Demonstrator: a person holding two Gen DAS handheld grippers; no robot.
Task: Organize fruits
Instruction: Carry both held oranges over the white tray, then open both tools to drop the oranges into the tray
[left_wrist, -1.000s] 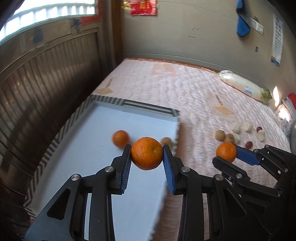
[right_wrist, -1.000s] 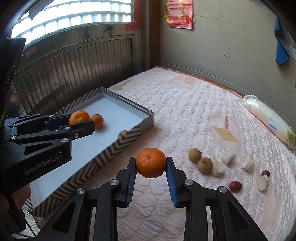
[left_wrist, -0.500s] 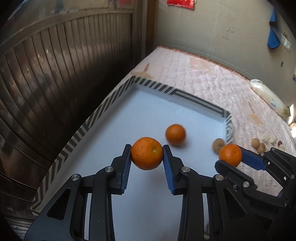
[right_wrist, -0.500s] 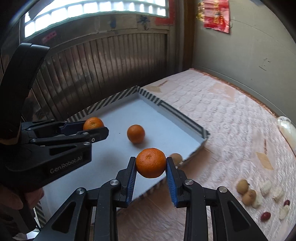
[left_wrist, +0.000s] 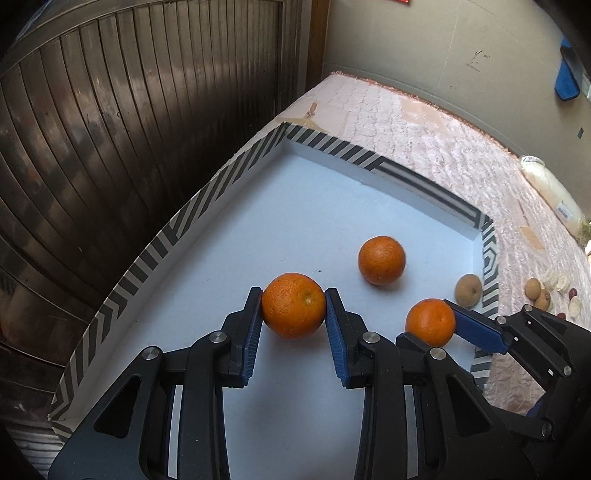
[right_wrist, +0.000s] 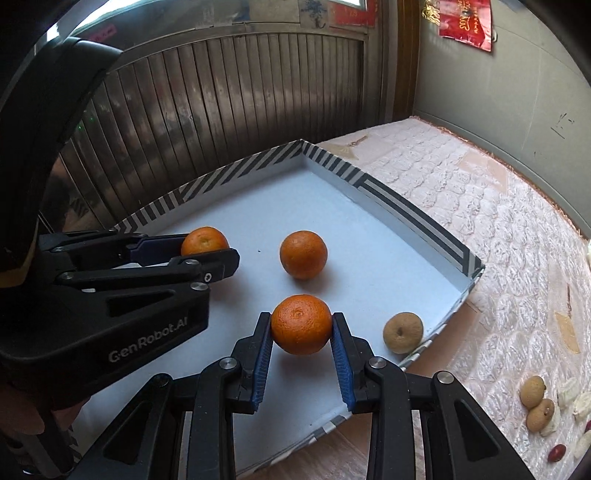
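Left wrist view: the left gripper (left_wrist: 293, 306) is clamping an orange (left_wrist: 293, 305) across its middle, hanging over the tray (left_wrist: 207, 199) near its left rim. A loose orange (left_wrist: 381, 260) is sitting toward the right rim, a brown fruit (left_wrist: 468, 290) lying against that rim.

Right wrist view: the right gripper (right_wrist: 301, 325) is gripping a second orange (right_wrist: 301, 324) above the tray's near right edge. More fruit (right_wrist: 537, 402) is waiting on the mattress (right_wrist: 461, 192).

Judgement: oranges are probably light, firm and round, liable to roll on release; holding across the widest part is suiting them.
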